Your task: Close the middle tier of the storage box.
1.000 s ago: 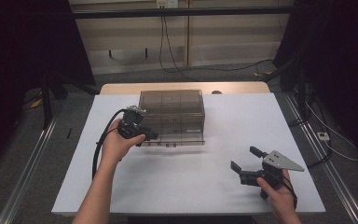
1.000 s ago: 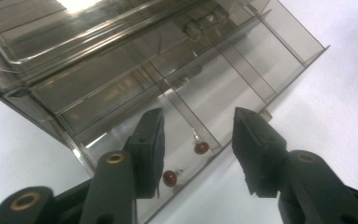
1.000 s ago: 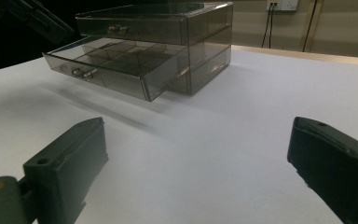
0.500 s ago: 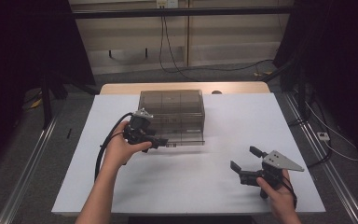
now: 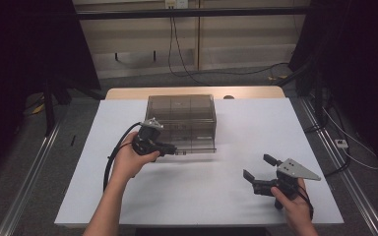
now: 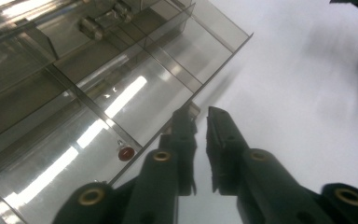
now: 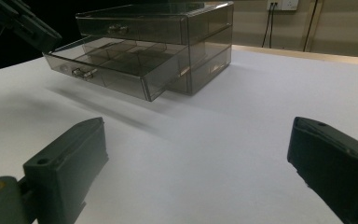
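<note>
Smoky clear-plastic drawer chest (image 5: 182, 118) sits toward the back of my white counter (image 5: 226, 196), its lower drawer (image 7: 116, 70) slid partway out. My left claw (image 6: 200, 123) has just been closing, and its black jaws now seem to pinch the drawer's small front handle (image 6: 192, 108), so I can pull. My right claw (image 5: 260, 169) waits well apart, jaws wide, holding nothing.

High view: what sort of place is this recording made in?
Probably a lab or data-collection room: a white table with metal rails on the floor beside it, loose cables by the back wall, and a smoky clear drawer box as the lone prop.
</note>
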`<action>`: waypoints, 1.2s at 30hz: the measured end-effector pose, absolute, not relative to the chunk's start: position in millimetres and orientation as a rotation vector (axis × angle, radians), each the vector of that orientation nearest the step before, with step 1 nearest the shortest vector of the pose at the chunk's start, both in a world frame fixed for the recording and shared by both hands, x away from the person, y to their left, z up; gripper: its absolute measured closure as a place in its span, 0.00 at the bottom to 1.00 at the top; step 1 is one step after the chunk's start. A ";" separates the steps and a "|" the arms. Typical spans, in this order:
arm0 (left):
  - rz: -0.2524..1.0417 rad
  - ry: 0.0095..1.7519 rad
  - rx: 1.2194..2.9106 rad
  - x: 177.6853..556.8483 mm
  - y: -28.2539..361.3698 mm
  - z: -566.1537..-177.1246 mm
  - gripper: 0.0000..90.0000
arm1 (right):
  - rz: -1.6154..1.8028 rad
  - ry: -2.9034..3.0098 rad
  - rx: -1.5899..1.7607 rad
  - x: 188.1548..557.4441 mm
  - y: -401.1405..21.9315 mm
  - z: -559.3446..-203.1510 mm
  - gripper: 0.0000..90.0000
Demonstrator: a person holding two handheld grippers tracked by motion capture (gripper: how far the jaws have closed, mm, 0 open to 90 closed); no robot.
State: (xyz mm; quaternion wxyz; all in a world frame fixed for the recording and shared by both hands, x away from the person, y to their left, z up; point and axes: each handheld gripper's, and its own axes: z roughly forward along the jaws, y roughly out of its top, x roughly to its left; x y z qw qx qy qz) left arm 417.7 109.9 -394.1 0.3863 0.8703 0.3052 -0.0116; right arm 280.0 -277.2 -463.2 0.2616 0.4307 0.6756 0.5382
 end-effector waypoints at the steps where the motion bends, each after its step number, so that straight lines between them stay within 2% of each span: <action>1: -0.036 0.775 2.216 417.3 109.7 -396.0 0.95 | 1.463 1.824 1.174 279.9 -277.0 -463.0 0.05; 5: -0.048 0.774 2.233 416.0 108.4 -403.3 1.00 | 1.461 1.825 1.175 280.2 -277.3 -463.2 0.05; 12: -0.054 0.768 2.278 412.0 107.4 -418.6 1.00 | 1.460 1.822 1.172 280.2 -276.8 -462.9 0.05; 18: -0.007 0.800 2.310 415.6 109.7 -432.8 1.00 | 1.461 1.821 1.171 280.3 -276.4 -462.8 0.05; 23: 0.012 0.829 2.244 422.7 111.7 -430.7 1.00 | 1.462 1.824 1.174 280.7 -275.2 -462.9 0.05; 36: 0.063 0.863 2.219 446.4 101.6 -430.8 1.00 | 1.449 1.826 1.170 279.9 -277.5 -463.9 0.05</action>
